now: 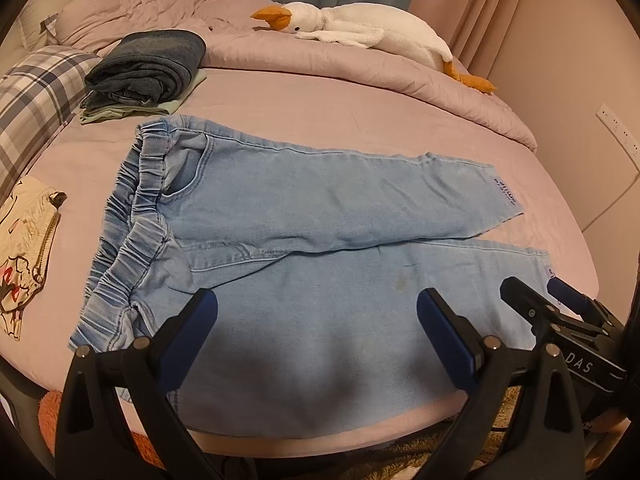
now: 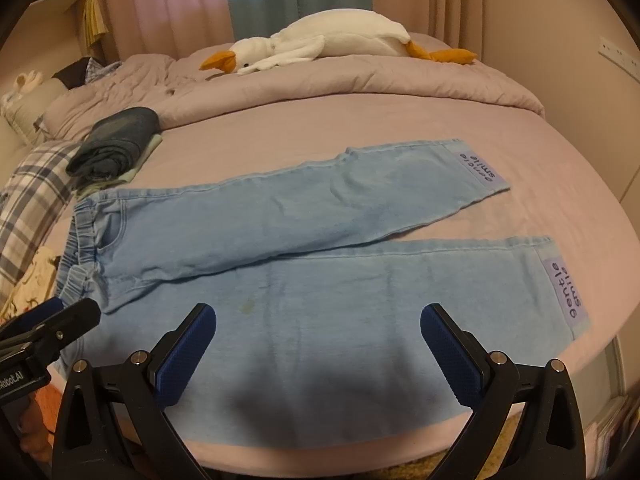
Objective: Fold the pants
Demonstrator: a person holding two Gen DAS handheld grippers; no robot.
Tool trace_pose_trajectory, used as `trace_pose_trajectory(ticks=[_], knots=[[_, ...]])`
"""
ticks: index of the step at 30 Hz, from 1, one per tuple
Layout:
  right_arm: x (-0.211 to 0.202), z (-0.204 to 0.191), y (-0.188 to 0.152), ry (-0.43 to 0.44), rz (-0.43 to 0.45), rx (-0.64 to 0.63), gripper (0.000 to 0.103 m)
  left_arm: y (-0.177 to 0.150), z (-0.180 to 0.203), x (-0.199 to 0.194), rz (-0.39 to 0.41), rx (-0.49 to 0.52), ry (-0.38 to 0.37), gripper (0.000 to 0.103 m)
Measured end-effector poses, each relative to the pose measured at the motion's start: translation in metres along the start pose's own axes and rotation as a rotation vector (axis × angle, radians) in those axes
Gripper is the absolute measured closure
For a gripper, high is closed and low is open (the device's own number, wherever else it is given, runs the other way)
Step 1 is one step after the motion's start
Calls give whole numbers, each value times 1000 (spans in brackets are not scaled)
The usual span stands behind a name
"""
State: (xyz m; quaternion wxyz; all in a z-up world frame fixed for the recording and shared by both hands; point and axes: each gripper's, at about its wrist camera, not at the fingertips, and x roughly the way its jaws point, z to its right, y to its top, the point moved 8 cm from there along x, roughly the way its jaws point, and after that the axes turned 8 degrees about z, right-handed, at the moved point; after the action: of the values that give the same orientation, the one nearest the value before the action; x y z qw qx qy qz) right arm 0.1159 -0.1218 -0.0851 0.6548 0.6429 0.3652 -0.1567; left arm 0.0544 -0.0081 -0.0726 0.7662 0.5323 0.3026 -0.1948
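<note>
Light blue denim pants [image 1: 320, 216] [image 2: 304, 240] lie flat on the pink bed, elastic waistband at the left, both legs stretching right and slightly spread. Each hem carries a "gentle smile" label [image 2: 568, 294]. My left gripper [image 1: 316, 304] hovers open over the near leg close to the crotch, nothing between its blue pads. My right gripper [image 2: 318, 316] stands open above the near leg further right, also empty. In the left wrist view the right gripper [image 1: 536, 286] shows by the near hem. The left gripper's tip [image 2: 64, 312] appears at the lower left of the right wrist view.
A stack of folded dark clothes [image 1: 148, 66] sits at the back left, beside a plaid pillow [image 1: 32, 92]. A patterned cream garment [image 1: 24, 244] lies left of the waistband. A white plush goose [image 1: 360, 24] rests on the rumpled duvet [image 2: 360, 80] behind. The bed's front edge [image 2: 320, 436] is near.
</note>
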Motion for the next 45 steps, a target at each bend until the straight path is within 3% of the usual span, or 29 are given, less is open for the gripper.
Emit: trace_pose_trajectory(ticks=[30, 36, 40, 45], knots=[[3, 15, 4, 1, 5, 49, 1, 1, -1, 3, -7, -2, 8, 4], [14, 25, 34, 79, 5, 113, 1, 13, -10, 15, -11, -23, 35, 4], [42, 36, 66, 170, -66, 225, 1, 29, -21, 32, -15, -51, 63, 4], [111, 58, 103, 172, -190, 376, 3, 44, -40, 60, -52, -149, 75, 6]])
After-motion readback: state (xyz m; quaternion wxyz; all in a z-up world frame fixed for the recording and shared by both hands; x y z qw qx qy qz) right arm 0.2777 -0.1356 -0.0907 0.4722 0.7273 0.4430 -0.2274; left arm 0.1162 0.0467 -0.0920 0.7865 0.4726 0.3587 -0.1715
